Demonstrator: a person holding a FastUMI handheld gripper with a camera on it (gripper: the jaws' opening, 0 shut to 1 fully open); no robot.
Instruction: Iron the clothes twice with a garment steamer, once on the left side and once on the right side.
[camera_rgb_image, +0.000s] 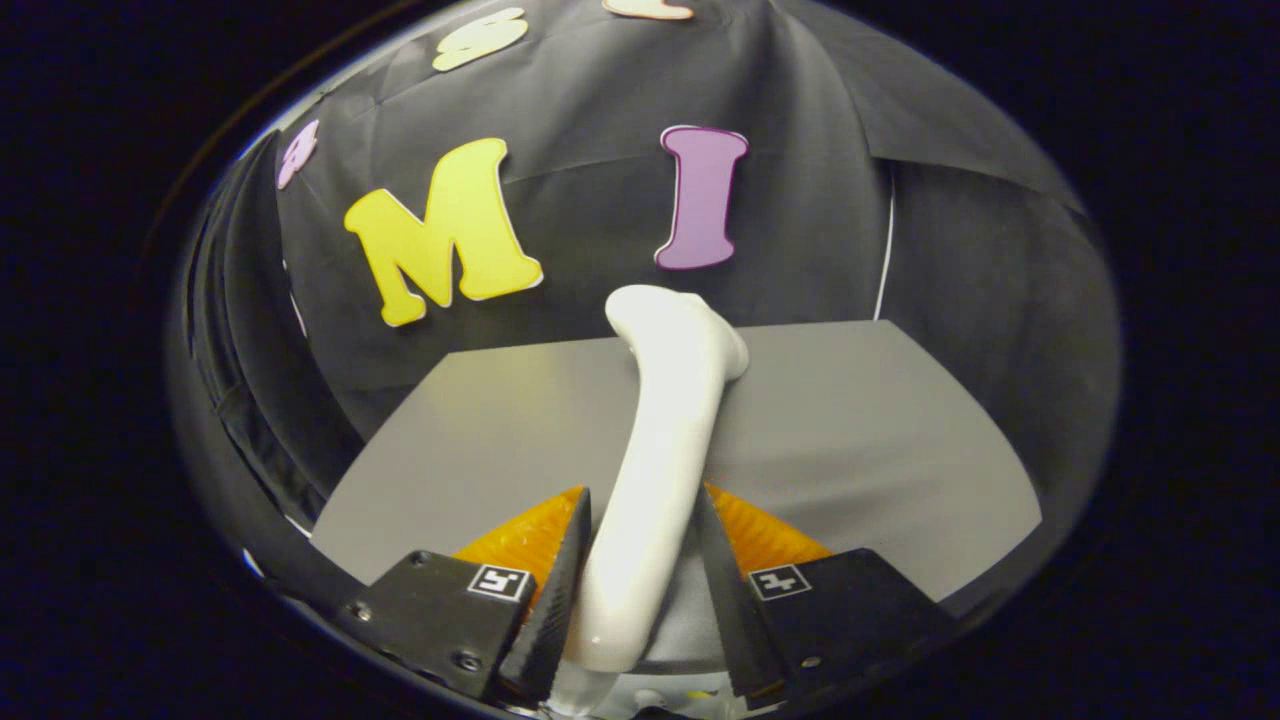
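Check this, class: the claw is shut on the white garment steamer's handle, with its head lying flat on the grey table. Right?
Not quite. In the gripper view the claw is shut on the white garment steamer, but its head is raised above the grey table, not lying flat on it.

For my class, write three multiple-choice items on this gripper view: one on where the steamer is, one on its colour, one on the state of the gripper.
1. Where is the garment steamer?
A. Lying on the table beside the fingers
B. Between the two fingers, its head reaching out over the grey table
C. Hanging on the wall cloth

2. What colour is the steamer?
A. White
B. Orange
C. Black

3. What state is the gripper in?
A. Wide open, holding nothing
B. Shut on the steamer's handle
C. Shut on a garment

Answers:
1 B: the handle runs up between the fingers and its head stands above the grey table.
2 A: handle and head are glossy white; orange is the finger pads.
3 B: both fingers press on the handle's two sides.
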